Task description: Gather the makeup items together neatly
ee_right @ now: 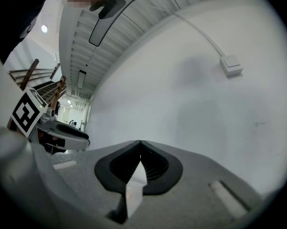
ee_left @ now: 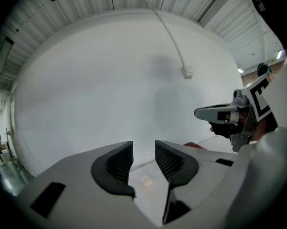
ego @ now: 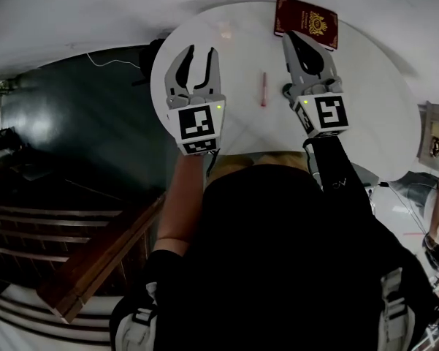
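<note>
Round white table, seen from above. At the table's far edge: dark red booklet with gold emblem, lying flat. On the table's middle: slim pink stick, the only makeup item visible, lengthwise toward the far edge, touching nothing. Off the table's left side: dark floor with a thin pale cable trailing across it. Wooden rail lower down, off the near-left. Behind the table: white wall, with a cord running down to a small box. Nothing lying between either gripper and the stick.

Left gripper: over the table's left part, beside the stick and apart from it. Fingers about half open, clear gap between the ribbed pads, only bare tabletop showing through. Holds nothing, touches nothing.

Right gripper: over the table's right part, tips at the booklet's near edge; contact there not tellable. Fingers closed tip to tip, nothing pinched between.

Pose: both held out from the table's near edge, pointing toward its far edge, roughly parallel, marker cubes up. Left nose dipped slightly toward the tabletop, right about level. Bare forearm behind the left, black sleeve behind the right.
</note>
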{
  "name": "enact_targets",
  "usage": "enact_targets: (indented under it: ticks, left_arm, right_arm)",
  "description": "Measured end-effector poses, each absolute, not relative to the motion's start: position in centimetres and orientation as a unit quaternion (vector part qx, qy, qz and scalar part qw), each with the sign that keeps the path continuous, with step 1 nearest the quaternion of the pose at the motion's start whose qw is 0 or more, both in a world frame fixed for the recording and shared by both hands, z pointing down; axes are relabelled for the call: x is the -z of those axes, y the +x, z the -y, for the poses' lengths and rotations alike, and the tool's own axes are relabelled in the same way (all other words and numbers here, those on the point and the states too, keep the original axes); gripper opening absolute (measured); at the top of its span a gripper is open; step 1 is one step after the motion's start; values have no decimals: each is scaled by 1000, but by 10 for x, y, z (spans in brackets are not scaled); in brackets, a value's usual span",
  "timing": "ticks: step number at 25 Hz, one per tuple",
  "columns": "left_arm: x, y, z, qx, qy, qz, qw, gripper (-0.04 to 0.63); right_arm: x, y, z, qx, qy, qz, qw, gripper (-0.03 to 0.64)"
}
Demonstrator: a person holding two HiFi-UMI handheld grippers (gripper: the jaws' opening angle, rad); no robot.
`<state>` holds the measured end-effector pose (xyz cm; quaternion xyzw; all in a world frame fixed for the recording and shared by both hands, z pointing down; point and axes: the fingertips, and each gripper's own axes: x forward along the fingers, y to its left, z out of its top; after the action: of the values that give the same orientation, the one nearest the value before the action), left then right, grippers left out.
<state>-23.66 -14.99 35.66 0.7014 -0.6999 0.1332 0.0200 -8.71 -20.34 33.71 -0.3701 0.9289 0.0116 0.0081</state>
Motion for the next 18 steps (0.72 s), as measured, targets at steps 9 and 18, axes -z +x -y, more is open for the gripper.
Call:
enact_targets:
  ticks: [9, 18]
  left_arm:
    - [-420, -250, 178, -141, 738, 647, 129, 152]
    - [-528, -267, 253, -182, 732, 603, 260, 201]
  right_arm:
    - [-342, -85, 211, -21, -426, -904, -12, 5]
    - [-351, -20, 188, -30, -527, -848, -53, 5]
